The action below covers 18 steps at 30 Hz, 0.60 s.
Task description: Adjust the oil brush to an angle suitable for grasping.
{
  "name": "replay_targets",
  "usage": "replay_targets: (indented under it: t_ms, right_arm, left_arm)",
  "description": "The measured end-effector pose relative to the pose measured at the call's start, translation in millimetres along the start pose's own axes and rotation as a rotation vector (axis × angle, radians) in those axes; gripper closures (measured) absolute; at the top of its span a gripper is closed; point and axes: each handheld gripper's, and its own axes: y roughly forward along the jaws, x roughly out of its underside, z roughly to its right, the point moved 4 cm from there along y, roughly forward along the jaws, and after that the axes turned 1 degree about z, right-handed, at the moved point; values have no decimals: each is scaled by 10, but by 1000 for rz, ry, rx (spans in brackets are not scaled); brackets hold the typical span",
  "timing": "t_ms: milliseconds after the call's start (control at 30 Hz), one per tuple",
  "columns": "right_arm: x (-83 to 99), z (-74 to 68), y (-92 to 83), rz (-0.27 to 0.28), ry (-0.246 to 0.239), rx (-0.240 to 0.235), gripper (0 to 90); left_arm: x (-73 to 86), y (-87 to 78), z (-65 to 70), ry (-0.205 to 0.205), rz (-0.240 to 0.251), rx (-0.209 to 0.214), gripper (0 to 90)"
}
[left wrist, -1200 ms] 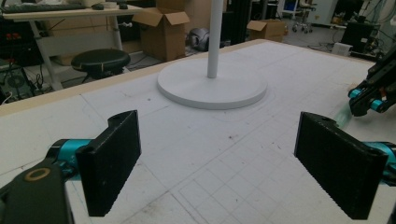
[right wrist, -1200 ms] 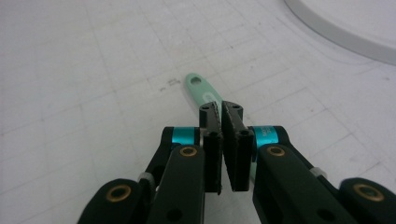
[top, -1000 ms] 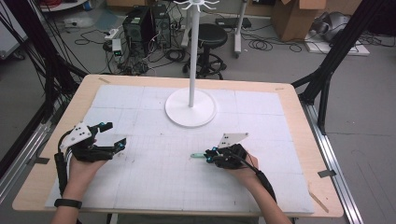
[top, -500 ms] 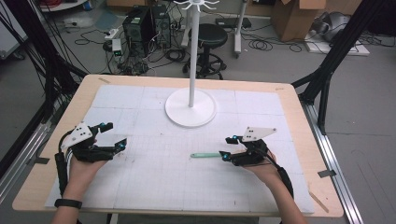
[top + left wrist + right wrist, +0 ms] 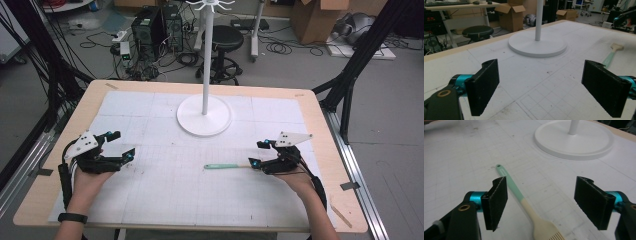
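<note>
Now the right gripper (image 5: pixel 256 153) has just been opening, jaws wide and clear of the brush (image 5: pixel 524 202) flat on the mat (image 5: pixel 150 195) — back off level, no nudging; left gripper (image 5: pixel 122 145) open too.

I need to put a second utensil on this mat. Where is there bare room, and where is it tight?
Bare mat lies between the left tool and the mint-handled brush, and along the near edge between the two forearms. The far corners either side of the white stand base are free too. It is tight at the right tool, where the brush lies.
</note>
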Motion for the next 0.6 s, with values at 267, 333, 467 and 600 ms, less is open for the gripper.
replay_targets:
  t_ms: [267, 333, 467, 600]
  right_arm:
    - [125, 146, -270, 66, 59, 83, 200]
    - [160, 182, -326, 82, 72, 100, 189]
    - [201, 229, -395, 100, 95, 124, 173]
    - [203, 239, -415, 111, 100, 129, 170]
  left_arm:
    - [-5, -5, 2, -1, 5, 0, 152]
    - [-6, -5, 2, -1, 5, 0, 152]
    - [-4, -3, 3, -1, 4, 0, 152]
    - [-7, -8, 1, -1, 5, -1, 152]
